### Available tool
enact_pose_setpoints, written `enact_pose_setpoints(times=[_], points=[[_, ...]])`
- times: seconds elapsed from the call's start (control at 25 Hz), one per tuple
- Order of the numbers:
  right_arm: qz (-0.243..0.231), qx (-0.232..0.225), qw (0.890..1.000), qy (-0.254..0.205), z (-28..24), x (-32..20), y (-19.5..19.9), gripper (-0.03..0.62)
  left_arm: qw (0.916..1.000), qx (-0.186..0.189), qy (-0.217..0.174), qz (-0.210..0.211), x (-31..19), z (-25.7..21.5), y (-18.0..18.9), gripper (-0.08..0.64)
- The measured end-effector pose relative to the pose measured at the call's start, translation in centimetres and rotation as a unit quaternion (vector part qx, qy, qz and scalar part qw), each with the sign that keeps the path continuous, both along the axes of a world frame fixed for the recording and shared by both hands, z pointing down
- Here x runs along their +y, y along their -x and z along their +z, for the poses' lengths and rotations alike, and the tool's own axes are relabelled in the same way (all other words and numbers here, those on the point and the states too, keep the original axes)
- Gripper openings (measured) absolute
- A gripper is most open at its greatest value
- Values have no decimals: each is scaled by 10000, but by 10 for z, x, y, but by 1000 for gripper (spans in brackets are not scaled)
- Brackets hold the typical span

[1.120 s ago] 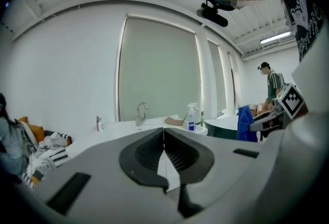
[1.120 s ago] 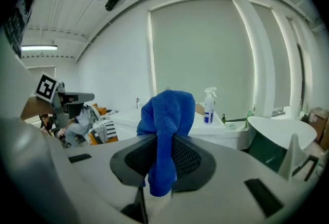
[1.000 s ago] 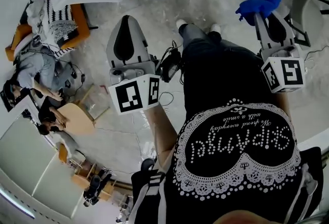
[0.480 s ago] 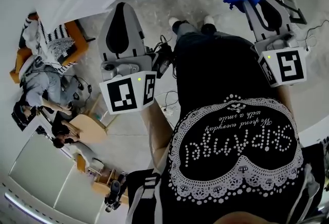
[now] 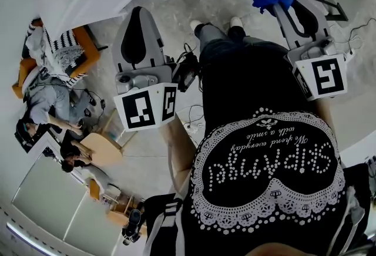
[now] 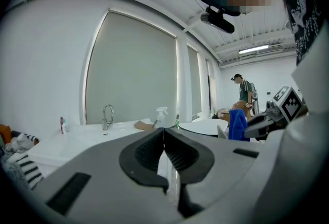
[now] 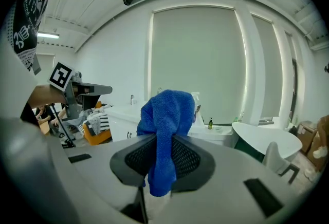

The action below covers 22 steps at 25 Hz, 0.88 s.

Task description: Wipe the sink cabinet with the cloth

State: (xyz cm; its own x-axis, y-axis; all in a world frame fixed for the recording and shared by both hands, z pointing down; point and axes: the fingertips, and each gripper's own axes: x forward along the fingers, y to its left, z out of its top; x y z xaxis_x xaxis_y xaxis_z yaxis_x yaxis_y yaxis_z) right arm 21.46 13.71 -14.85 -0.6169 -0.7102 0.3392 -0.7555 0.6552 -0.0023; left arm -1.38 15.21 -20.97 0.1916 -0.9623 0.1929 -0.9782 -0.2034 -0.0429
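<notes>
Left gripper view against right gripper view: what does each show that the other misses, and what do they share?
Only the left gripper view: the left gripper shut with nothing between its jaws, the faucet on the sink cabinet, and a person standing far off. Only the right gripper view: the right gripper seen from behind, its mesh pads shut on the blue cloth. Both: the blue cloth, the white sink cabinet, the blinded windows and the round white table.
</notes>
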Motion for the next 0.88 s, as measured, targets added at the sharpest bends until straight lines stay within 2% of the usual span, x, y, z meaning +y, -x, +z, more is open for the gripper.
enact_pose_setpoints(times=[0.4, 0.88], points=[[-228, 122, 9996, -73, -3, 1, 4, 77, 10000, 54, 0, -15, -3, -1, -9, 6], [-221, 114, 9995, -191, -7, 1, 3, 77, 10000, 54, -70, 31, -1, -4, -16, 6]])
